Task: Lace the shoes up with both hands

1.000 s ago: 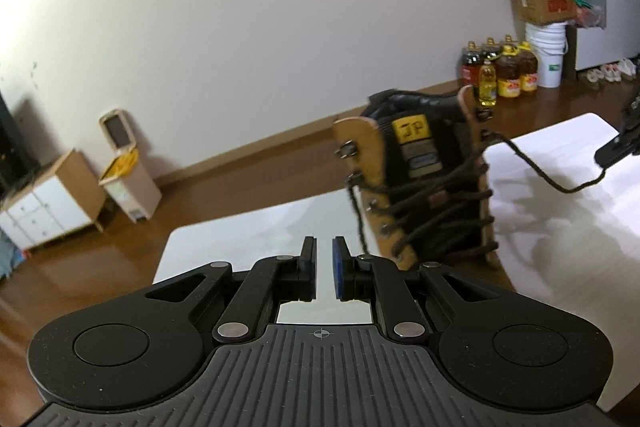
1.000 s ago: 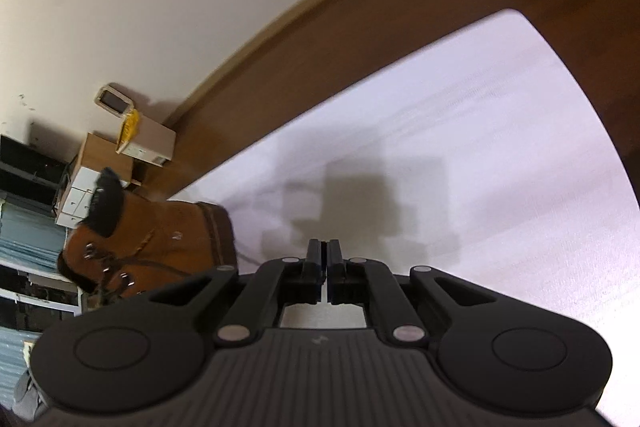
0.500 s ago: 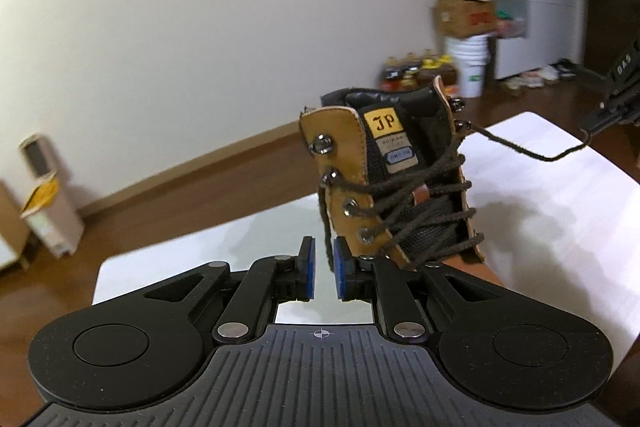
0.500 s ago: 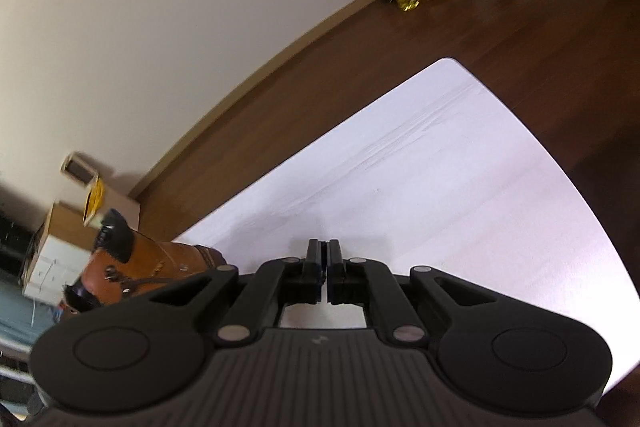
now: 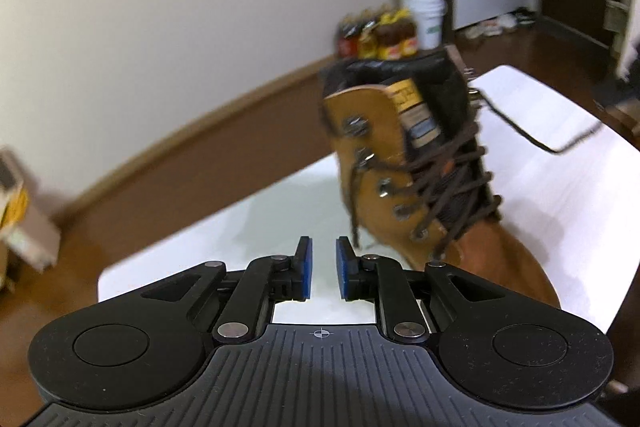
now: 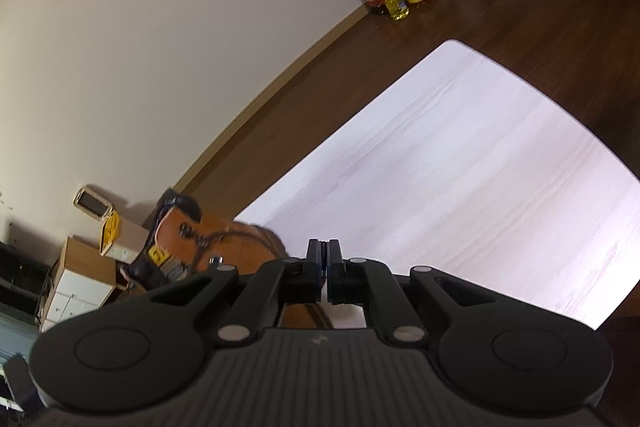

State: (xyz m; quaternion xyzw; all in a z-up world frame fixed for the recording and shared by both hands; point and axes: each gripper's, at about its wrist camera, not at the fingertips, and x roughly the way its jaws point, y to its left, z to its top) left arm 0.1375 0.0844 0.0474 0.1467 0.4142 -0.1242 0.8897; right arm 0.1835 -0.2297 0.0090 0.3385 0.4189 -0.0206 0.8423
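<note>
Tan leather boot stands on white table. Left gripper opening, nothing between its pads; loose dark lace hangs just beside. Right gripper pinched shut; what it holds, cannot tell. Advice: centre lace between pads before closing.

Left gripper: jaws opening, gap wider than a second ago, nothing between them. The boot now stands larger and just beside its right finger, having been farther off. In the right wrist view, the boot has shifted from the left edge to close by the right gripper, and more of the table shows.
</note>
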